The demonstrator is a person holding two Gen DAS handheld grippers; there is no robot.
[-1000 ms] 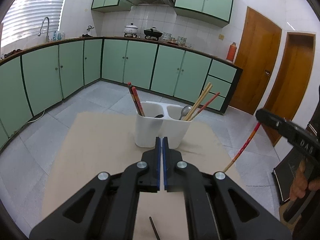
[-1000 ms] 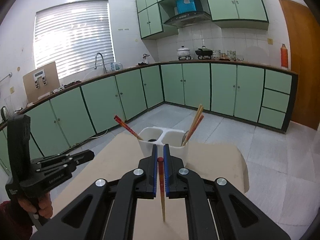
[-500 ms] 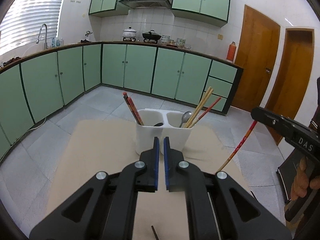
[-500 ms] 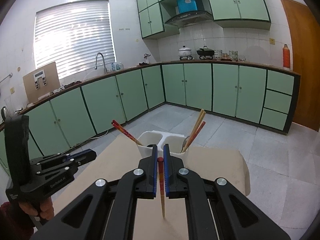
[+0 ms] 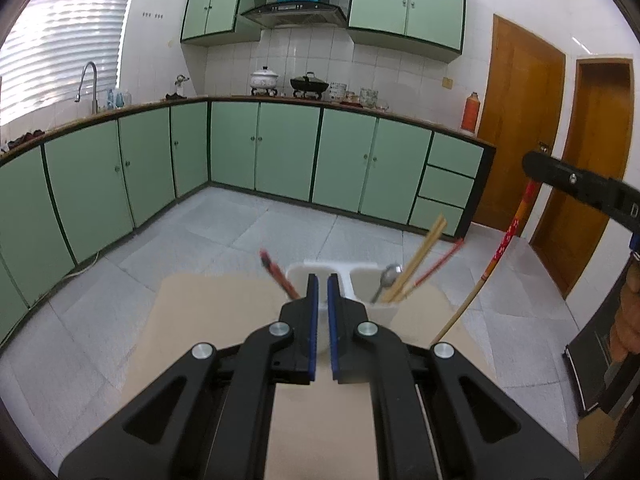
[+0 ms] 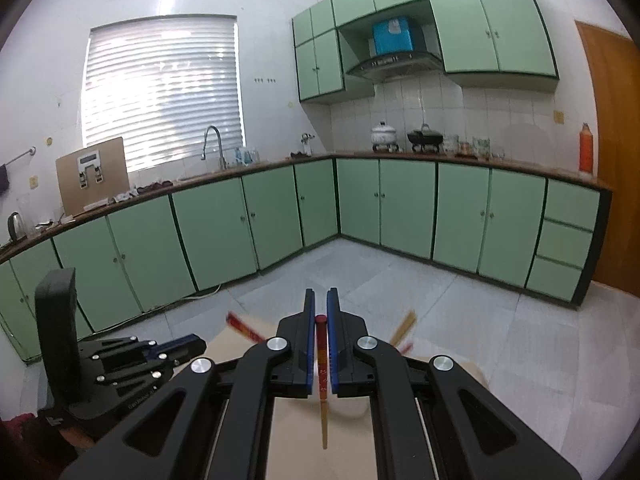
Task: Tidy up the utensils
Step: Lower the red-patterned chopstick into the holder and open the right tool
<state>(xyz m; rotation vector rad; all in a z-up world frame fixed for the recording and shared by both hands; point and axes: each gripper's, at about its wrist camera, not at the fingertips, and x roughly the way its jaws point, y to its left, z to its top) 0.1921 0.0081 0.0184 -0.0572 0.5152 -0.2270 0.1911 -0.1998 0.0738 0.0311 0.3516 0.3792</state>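
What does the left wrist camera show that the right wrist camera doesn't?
Only the left wrist view shows the white holder's two compartments, the spoon standing in the right one, the whole length of the red chopstick hanging from the right tongs, and the second wooden door.

Only the right wrist view shows the window blind's full width, the kettle, and the chopstick pinched between blue pads, top end up.

Both share the beige table, green cabinets, range hood and the left tongs, shut and empty.
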